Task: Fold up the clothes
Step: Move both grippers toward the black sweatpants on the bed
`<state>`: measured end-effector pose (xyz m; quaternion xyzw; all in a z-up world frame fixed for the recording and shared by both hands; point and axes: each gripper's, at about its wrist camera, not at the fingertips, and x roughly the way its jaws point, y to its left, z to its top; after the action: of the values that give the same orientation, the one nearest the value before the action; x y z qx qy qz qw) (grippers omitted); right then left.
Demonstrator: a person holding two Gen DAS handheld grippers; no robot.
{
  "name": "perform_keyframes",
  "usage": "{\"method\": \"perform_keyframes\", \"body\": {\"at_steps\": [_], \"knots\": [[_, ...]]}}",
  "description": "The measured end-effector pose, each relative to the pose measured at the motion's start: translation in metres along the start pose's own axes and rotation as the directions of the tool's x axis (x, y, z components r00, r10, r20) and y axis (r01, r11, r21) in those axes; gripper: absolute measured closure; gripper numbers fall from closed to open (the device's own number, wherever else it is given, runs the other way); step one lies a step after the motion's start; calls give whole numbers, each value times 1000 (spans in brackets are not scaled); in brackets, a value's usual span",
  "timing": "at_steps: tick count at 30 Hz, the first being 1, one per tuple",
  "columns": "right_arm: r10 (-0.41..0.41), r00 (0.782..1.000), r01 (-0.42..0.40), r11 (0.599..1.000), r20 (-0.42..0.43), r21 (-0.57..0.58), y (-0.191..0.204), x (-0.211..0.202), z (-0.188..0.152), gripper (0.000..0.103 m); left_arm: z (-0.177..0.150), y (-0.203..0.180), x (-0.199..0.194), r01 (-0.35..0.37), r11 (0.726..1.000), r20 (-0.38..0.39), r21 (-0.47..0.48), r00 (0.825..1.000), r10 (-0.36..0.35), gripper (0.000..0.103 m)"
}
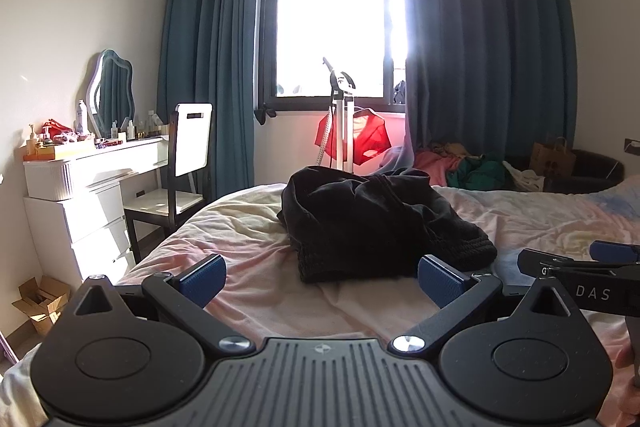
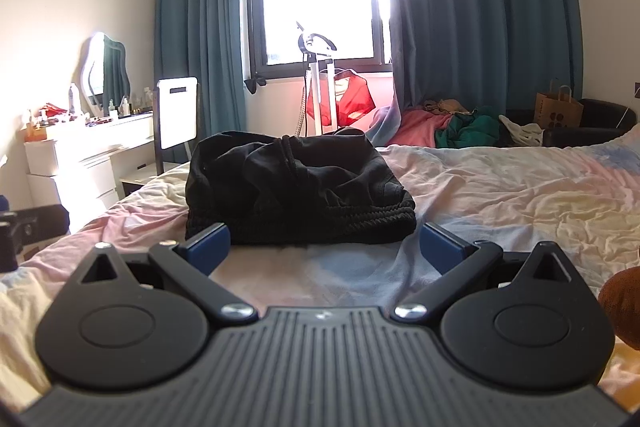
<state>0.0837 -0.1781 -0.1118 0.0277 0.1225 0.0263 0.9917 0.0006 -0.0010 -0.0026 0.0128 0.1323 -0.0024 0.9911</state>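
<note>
Black garment (image 1: 376, 219): one, bunched in a rough folded heap, lying on the bed (image 1: 248, 227) near its left edge, ribbed hem toward the near side.

Left hand-held gripper (image 1: 322, 281): released, blue pads spread wide, hovering just near of the garment, holding nothing.

Right hand-held gripper (image 2: 326, 249): released, fingers apart, low over the sheet, just near of the garment's hem, holding nothing.

Background: white counter (image 1: 100, 155) with bottles, far left; chair (image 1: 188, 147) beside it; blue curtains (image 1: 480, 47) flanking the window (image 1: 332, 19); clothes pile (image 2: 452, 127), far right.
</note>
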Motion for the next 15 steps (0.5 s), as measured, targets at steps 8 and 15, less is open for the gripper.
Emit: {"method": "perform_keyframes", "body": {"at_steps": [8,15], "knots": [[-16,1000,16,1000,3,-2,1,0,-4,0,0,-2,9,-8,1000,-35,-11,999,8,0],[-28,1000,28,1000,-4,11,0,0,-3,0,-12,-4,25,-4,999,-94,-46,996,-1,0]]}}
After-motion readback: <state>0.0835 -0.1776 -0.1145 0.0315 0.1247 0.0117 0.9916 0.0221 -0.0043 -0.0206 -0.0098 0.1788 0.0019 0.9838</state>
